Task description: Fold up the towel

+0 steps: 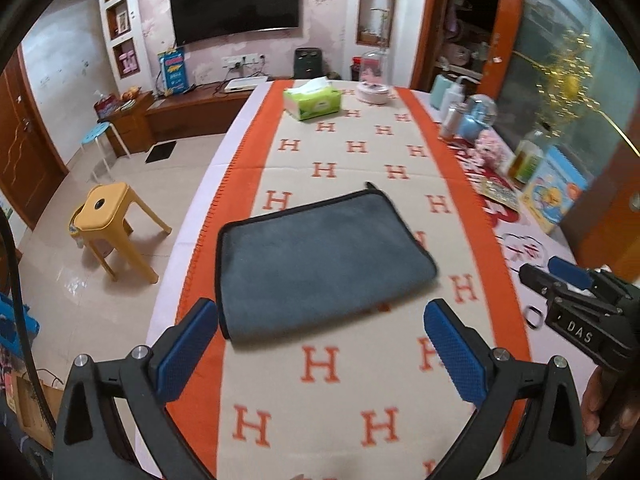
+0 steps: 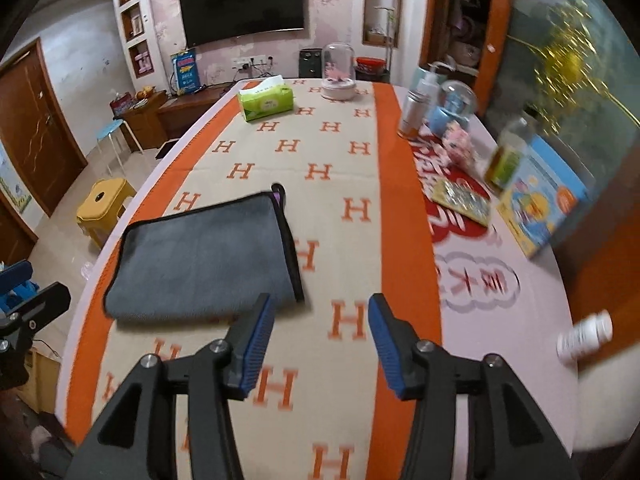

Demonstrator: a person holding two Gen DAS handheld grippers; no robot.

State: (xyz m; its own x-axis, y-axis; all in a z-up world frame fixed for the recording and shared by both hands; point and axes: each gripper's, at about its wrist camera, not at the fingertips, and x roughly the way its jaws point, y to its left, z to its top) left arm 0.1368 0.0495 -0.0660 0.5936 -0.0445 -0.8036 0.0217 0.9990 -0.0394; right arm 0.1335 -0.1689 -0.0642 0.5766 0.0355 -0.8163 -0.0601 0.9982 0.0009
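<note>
On H-print cloth point(image 1: 340, 400): grey towel point(image 1: 320, 264) folded, blk trim; maybe doubled. Left gripper point(image 1: 320, 344) & right gripper point(image 2: 320, 344) both agape.

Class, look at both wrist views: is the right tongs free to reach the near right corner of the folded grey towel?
Probably yes. The right tongs are open and empty, and the folded grey towel with black edging lies flat just ahead and left of them on the orange H-patterned cloth. Nothing stands between.

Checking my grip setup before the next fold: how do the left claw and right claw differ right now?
The left claw gapes wider than the right claw. The left claw faces the gray towel squarely; the right claw sits off the towel's right corner, over the H-patterned cloth. Both are open, holding nothing.
</note>
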